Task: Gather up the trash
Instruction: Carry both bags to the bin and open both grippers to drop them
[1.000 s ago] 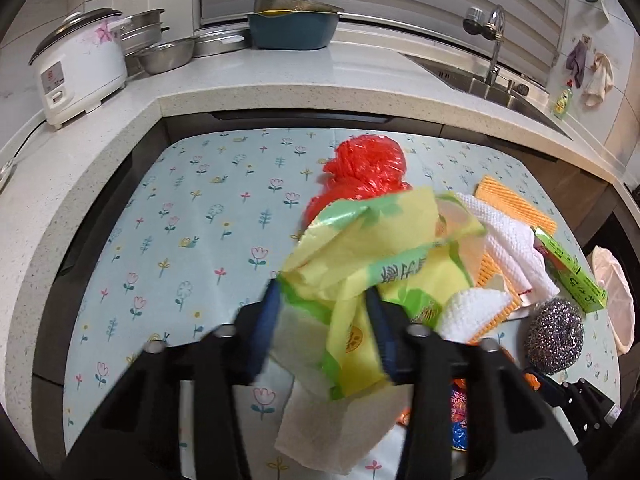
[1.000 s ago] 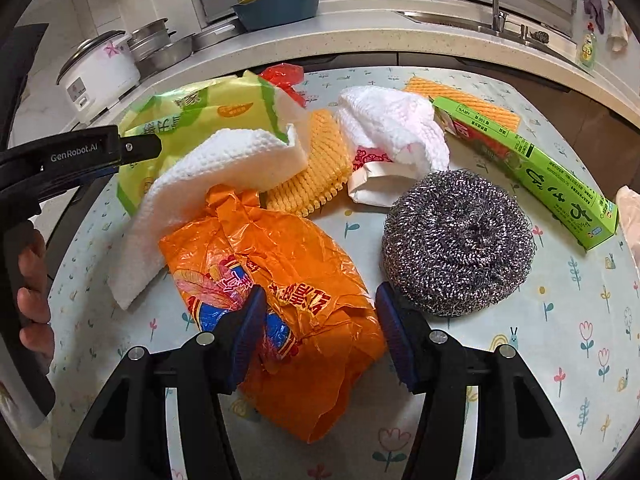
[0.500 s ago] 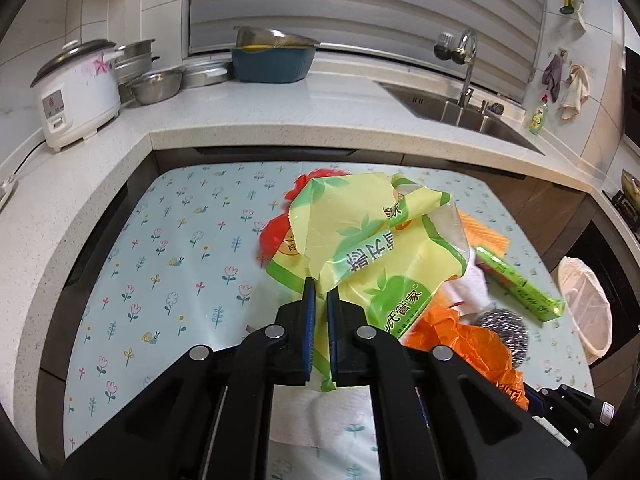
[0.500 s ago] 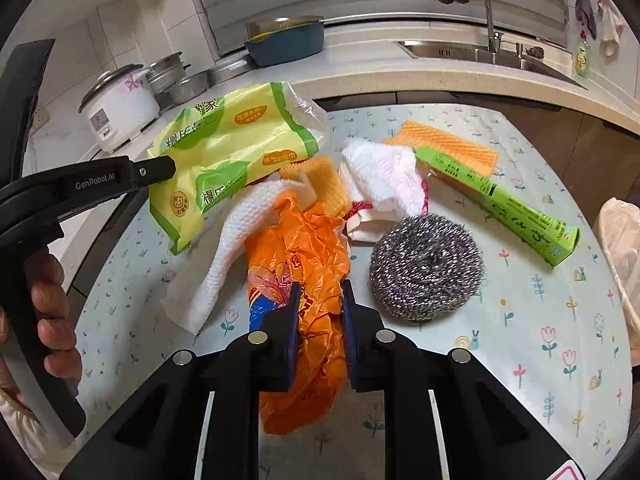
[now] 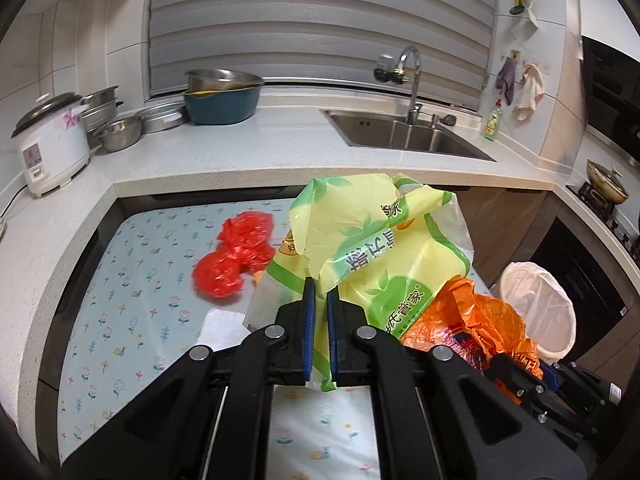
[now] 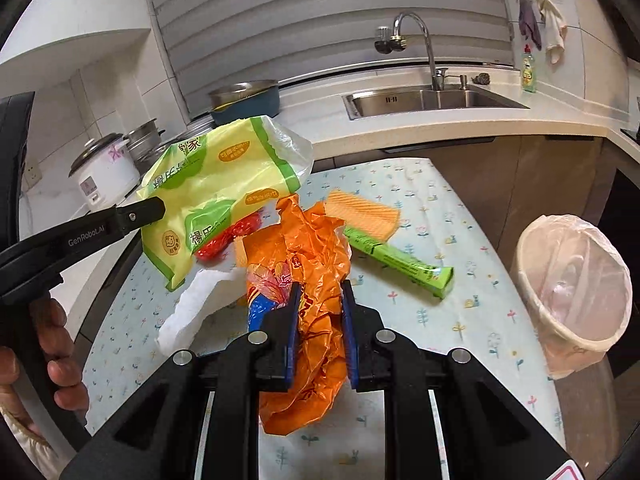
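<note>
My left gripper [image 5: 321, 292] is shut on a yellow-green plastic wrapper [image 5: 376, 240], which hangs lifted above the flowered table mat [image 5: 132, 304]. Seen from the right wrist, that wrapper [image 6: 216, 184] dangles from the left gripper's black finger [image 6: 132, 216]. My right gripper [image 6: 319, 292] is shut on a crumpled orange plastic bag [image 6: 308, 248], raised off the mat; the same orange bag [image 5: 472, 320] shows at the lower right of the left wrist view. A red plastic bag [image 5: 236, 256] lies on the mat. A white-lined trash bin [image 6: 576, 292] stands on the floor to the right.
On the mat lie a green box [image 6: 400, 260], an orange cloth [image 6: 364, 212] and a white paper towel [image 6: 192, 308]. Behind are the counter with a rice cooker [image 5: 48, 144], metal bowls [image 5: 120, 132], a blue basin [image 5: 222, 100] and the sink [image 5: 404, 136]. A hand [image 6: 52, 340] grips the left tool.
Both grippers closed, the left on the yellow-green wrapper and the right on the orange bag, then rose with them off the mat. The steel scourer has left the views.
</note>
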`<act>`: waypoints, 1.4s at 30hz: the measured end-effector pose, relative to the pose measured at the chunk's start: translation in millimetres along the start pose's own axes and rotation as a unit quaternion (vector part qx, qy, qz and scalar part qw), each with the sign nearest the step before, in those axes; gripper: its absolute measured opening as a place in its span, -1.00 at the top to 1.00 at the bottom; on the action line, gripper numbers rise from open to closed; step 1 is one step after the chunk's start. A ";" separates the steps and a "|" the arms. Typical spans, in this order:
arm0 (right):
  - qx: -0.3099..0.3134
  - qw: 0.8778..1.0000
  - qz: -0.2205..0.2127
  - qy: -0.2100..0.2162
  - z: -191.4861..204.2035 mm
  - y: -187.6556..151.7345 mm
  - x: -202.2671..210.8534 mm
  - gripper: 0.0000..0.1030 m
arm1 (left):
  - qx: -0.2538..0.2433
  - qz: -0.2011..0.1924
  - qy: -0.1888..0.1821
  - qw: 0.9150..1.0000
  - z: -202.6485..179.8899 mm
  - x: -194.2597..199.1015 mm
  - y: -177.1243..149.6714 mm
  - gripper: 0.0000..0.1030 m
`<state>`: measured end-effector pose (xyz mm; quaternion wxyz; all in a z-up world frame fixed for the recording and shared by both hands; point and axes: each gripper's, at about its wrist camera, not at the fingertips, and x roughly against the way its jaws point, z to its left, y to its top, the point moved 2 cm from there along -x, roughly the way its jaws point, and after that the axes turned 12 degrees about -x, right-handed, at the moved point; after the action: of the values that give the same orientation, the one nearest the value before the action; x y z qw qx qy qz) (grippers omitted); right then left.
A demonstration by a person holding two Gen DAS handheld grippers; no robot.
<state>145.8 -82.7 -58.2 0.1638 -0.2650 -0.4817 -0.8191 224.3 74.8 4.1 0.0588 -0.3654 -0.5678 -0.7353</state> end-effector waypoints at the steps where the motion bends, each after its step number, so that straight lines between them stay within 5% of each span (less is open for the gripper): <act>1: -0.005 1.000 -0.004 -0.003 -7.4 2.8 4.3 0.66 | -0.003 -0.001 -0.003 1.000 -6.1 0.7 2.3 0.90; 23: -0.126 0.982 -0.085 -0.108 -200.3 46.6 80.1 0.66 | -0.092 0.003 -0.090 0.992 -187.5 -32.6 39.6 0.90; 42: -0.197 0.958 -0.099 -0.185 -312.0 59.6 70.6 0.66 | -0.154 0.075 -0.151 0.974 -315.3 -126.6 33.7 0.89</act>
<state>33.8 -385.6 -97.9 -0.0652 -0.3897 -0.3566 -0.8466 184.8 -255.3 -73.5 -0.0301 -0.5181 -0.4209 -0.7440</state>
